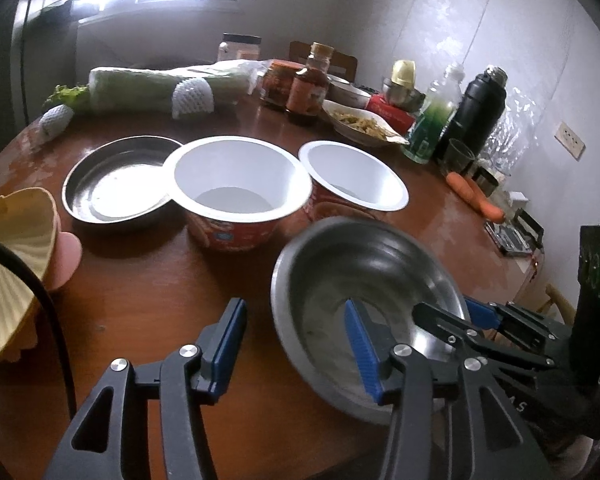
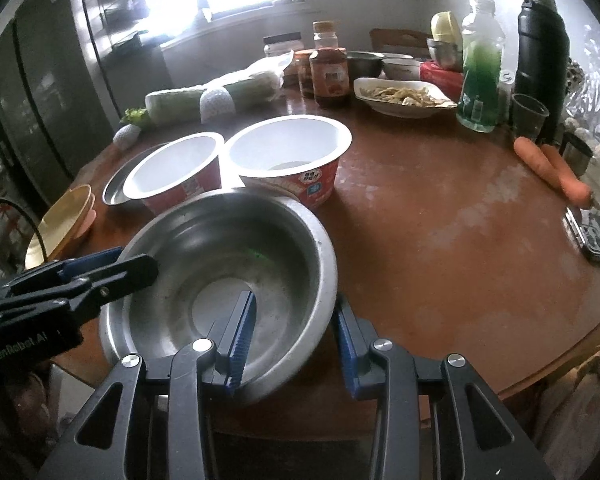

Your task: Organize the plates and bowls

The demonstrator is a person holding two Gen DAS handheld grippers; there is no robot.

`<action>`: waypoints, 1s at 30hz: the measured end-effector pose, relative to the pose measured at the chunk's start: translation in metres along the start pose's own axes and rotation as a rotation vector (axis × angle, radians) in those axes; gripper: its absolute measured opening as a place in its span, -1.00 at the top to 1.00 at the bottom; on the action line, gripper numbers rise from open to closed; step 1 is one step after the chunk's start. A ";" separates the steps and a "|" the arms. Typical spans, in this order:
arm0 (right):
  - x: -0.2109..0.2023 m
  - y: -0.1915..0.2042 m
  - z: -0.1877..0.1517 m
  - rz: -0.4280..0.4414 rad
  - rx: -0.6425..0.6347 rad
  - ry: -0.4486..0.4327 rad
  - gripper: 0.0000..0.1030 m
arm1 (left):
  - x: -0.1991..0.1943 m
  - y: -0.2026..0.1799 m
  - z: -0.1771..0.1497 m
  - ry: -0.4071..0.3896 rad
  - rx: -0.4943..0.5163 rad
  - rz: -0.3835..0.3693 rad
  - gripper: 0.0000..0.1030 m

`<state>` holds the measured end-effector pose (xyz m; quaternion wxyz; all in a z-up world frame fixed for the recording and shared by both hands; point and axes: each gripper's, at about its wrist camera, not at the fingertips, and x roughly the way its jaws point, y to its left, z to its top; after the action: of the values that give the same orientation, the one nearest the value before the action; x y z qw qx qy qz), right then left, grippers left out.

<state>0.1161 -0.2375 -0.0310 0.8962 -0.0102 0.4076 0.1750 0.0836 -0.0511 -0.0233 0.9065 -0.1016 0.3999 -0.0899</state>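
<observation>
The steel bowl (image 2: 228,280), round, deep and dull-polished with a flat base and a rolled rim, sits tilted at the near edge of the round brown wooden table (image 2: 440,248), its inside bare apart from faint smears. The right gripper (image 2: 296,344) is clamped on its near wall, one ribbed blue pad inside the bowl and the other outside against the rim. The left gripper (image 1: 296,344) straddles the bowl's opposite wall, one blue pad inside and one outside with clear space around them, so it is parted and not pressing on the metal. Just behind the bowl stand two paper noodle cups, the left cup (image 1: 238,190) and the right cup (image 1: 352,178), each with a red printed outside, a smooth white lining and a wide rolled lip, and both look empty. The left cup's lip overlaps the rim of a shallow, flat-bottomed steel plate (image 1: 118,180), also empty. At the table's left edge lies a ribbed, scalloped yellow dish (image 1: 16,264) nested on a pink one. Farther back are a white plate of pale food (image 2: 404,96), a glass jar of red sauce (image 2: 330,72), a clear bottle of green liquid (image 2: 480,80), a matte black flask (image 2: 540,56), two carrots (image 2: 552,168) and a long wrapped green vegetable (image 1: 160,88).
</observation>
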 end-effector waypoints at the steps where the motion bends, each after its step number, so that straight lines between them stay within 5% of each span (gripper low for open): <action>1: -0.001 0.001 0.001 0.000 0.000 -0.004 0.23 | -0.002 0.002 0.000 -0.005 -0.006 0.002 0.01; 30: -0.009 0.007 0.005 -0.023 0.000 -0.016 0.21 | -0.024 0.021 0.001 -0.044 -0.030 0.044 0.01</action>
<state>0.1119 -0.2328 -0.0203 0.9013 -0.0135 0.4005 0.1648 0.0698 -0.0254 -0.0111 0.9151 -0.1085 0.3834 -0.0617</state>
